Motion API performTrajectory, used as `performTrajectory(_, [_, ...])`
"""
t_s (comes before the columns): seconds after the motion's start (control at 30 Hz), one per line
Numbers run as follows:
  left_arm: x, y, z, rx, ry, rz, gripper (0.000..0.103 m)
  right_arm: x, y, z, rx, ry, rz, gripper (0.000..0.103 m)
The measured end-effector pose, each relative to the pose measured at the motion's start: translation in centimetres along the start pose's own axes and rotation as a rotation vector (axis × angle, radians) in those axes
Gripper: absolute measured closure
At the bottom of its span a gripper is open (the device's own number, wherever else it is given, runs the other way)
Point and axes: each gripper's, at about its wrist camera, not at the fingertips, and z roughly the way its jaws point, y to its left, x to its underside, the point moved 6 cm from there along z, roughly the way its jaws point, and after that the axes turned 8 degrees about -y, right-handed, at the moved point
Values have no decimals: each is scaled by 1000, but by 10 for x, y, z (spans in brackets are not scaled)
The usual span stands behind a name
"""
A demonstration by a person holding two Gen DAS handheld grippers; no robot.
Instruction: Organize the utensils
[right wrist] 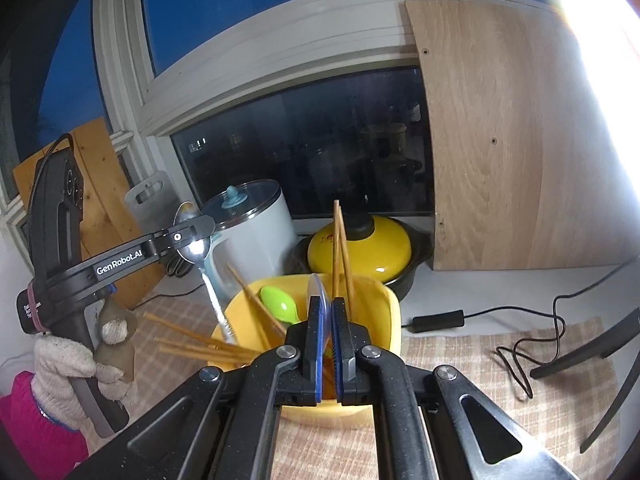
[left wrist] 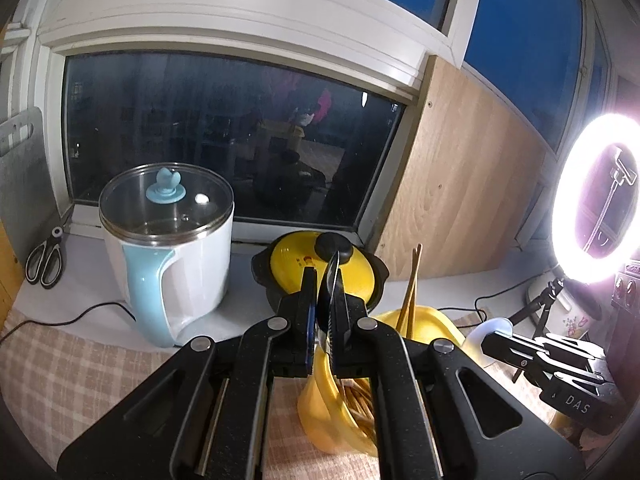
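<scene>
Left tongs (left wrist: 325, 280): closed on the bowl of a metal spoon (right wrist: 195, 245). In the right wrist view the pads pinch the bowl, bowl up and handle slanting down. In its own view the spoon shows edge-on as a dark sliver between the fingers.

Spoon handle: its lower end reaches the near-left rim of the yellow container (right wrist: 390, 312); whether it touches cannot be told.

Right tongs (right wrist: 327, 312): clamped on a thin, pale, translucent rounded piece (right wrist: 318, 284) that sticks up past the fingertips. The left wrist view shows it as a white disc at the tips; what utensil it is cannot be told.

Yellow container: directly below and ahead of the right tongs, below and just right of the left tongs, on a checked cloth (right wrist: 480, 360).

Chopsticks (right wrist: 340, 248): a pair stands upright in the container just beyond the right fingertips; more lean out over its left rim, toward the left tongs.

Green spoon (right wrist: 280, 306): inside the container, left of the right fingertips.

Yellow-lidded pot (left wrist: 320, 264): just beyond the left fingertips, behind the container.

White and blue kettle (left wrist: 168, 248): left of the left tongs, glass lid on.

Scissors (left wrist: 46, 260): far left, by the window sill.

Ring light (left wrist: 596, 200): far right of the left tongs, lit.
</scene>
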Motion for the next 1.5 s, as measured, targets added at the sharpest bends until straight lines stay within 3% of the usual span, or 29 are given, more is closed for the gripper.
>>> performTrajectory(0.23, [5, -8, -2, 19, 20, 2, 99, 4, -1, -7, 8, 10, 7, 101])
performTrajectory(0.37, [4, -9, -6, 12, 16, -2, 83, 5, -1, -11, 3, 12, 10, 98])
performTrajectory(0.47, [2, -7, -11, 1, 7, -1, 83, 4, 1, -16, 4, 4, -1, 82])
performTrajectory(0.77, [1, -13, -41, -27, -7, 34, 83, 8, 10, -35, -3, 4, -39, 81])
performTrajectory(1.17, [27, -57, -89, -28, 15, 114, 82, 17, 10, -74, -6, 3, -44, 75])
performTrajectory(1.27, [34, -70, -102, -29, 18, 121, 67, 21, 5, -88, 6, 3, -46, 69])
performTrajectory(1.3, [35, -73, -106, -29, 16, 121, 62, 21, 3, -92, 11, 1, -45, 61])
performTrajectory(1.33, [37, -78, -112, -28, 12, 122, 62, 21, 0, -99, 20, -8, -43, 52])
performTrajectory(1.4, [40, -86, -120, -31, 12, 124, 60, 22, -3, -108, 30, -19, -50, 46])
performTrajectory(1.5, [43, -97, -132, -37, 8, 132, 40, 23, -8, -125, 49, -32, -70, 35])
